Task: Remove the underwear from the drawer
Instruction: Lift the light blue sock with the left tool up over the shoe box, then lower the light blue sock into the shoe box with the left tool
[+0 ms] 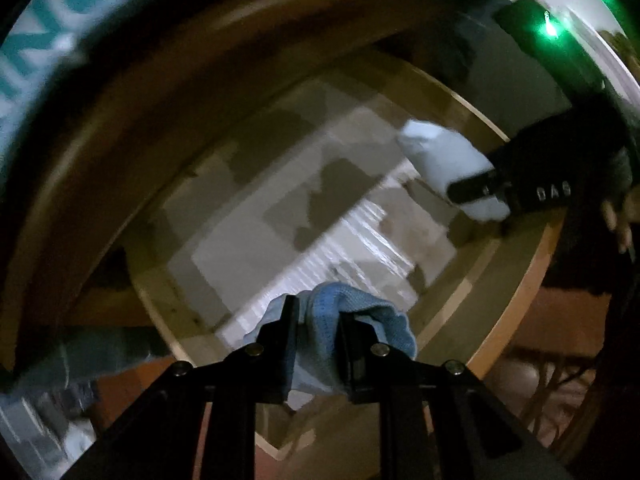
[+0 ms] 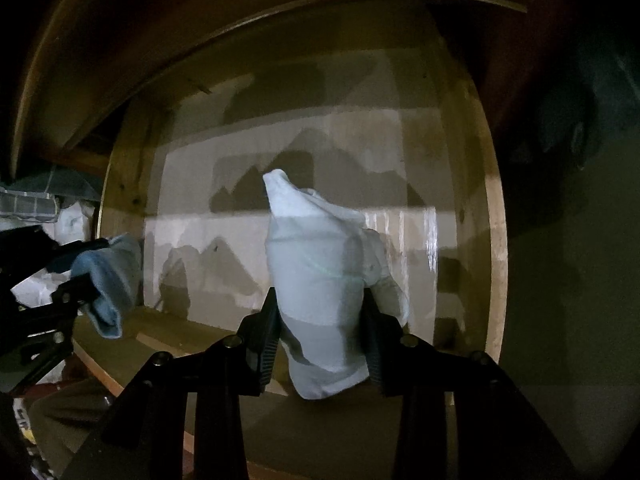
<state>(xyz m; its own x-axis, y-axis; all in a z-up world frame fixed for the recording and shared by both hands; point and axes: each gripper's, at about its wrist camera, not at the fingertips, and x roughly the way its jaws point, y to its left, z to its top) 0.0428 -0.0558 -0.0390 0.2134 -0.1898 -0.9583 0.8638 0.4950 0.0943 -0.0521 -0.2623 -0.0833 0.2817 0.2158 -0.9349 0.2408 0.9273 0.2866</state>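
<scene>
A blue piece of underwear (image 1: 360, 320) is bunched between the fingers of my left gripper (image 1: 319, 320), which is shut on it and holds it above the open wooden drawer (image 1: 460, 292). In the right wrist view that same blue piece (image 2: 112, 276) hangs from the left gripper (image 2: 86, 264) at the drawer's left edge. My right gripper (image 2: 320, 300) is shut on a pale white-blue piece of underwear (image 2: 320, 256), held upright over the drawer's (image 2: 494, 240) paper-lined floor. The left wrist view shows the right gripper (image 1: 476, 188) and its pale piece (image 1: 444, 156) at upper right.
The drawer floor is lined with pale paper (image 2: 224, 240) crossed by dark shadows. White bags (image 2: 68, 220) and a plastic crate (image 2: 24, 204) lie left of the drawer. A person's hand (image 1: 616, 216) holds the right gripper. A green light (image 1: 552, 30) glows at upper right.
</scene>
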